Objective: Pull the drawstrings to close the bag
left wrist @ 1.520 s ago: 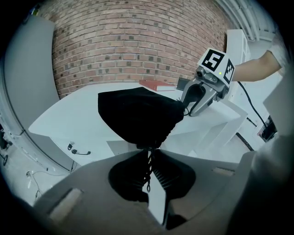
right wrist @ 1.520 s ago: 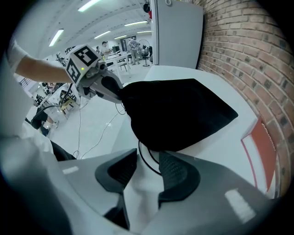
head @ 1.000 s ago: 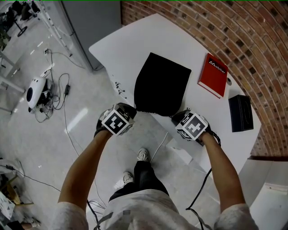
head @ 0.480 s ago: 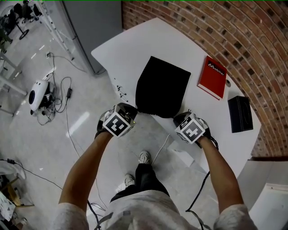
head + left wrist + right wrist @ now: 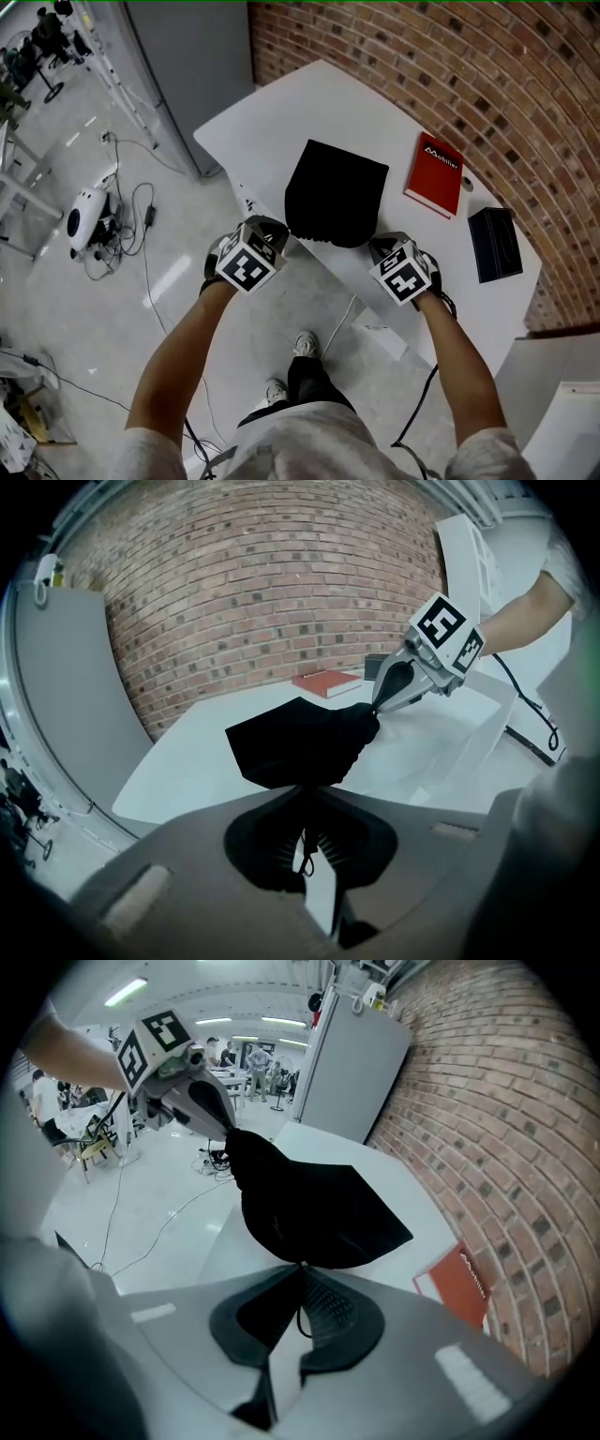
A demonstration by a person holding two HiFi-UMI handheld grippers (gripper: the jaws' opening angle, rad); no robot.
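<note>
A black drawstring bag [image 5: 336,192] lies flat on the white table [image 5: 272,117], its gathered mouth at the near edge. My left gripper [image 5: 277,231] is at the mouth's left corner, shut on a thin black drawstring [image 5: 305,847] that runs between its jaws. My right gripper [image 5: 376,246] is at the right corner, shut on the other drawstring [image 5: 301,1312]. In the left gripper view the bag [image 5: 298,742] stretches across to the right gripper [image 5: 382,697]. In the right gripper view the bag [image 5: 314,1206] reaches the left gripper [image 5: 220,1121].
A red book [image 5: 433,173] lies right of the bag, and a black box [image 5: 494,244] sits further right near the brick wall [image 5: 487,66]. Both grippers hang past the table's near edge, above a floor with cables and a white device [image 5: 86,214].
The bag's near edge has drawn in, now more rounded and bunched between the two grippers. Both grippers stay shut at its corners.
</note>
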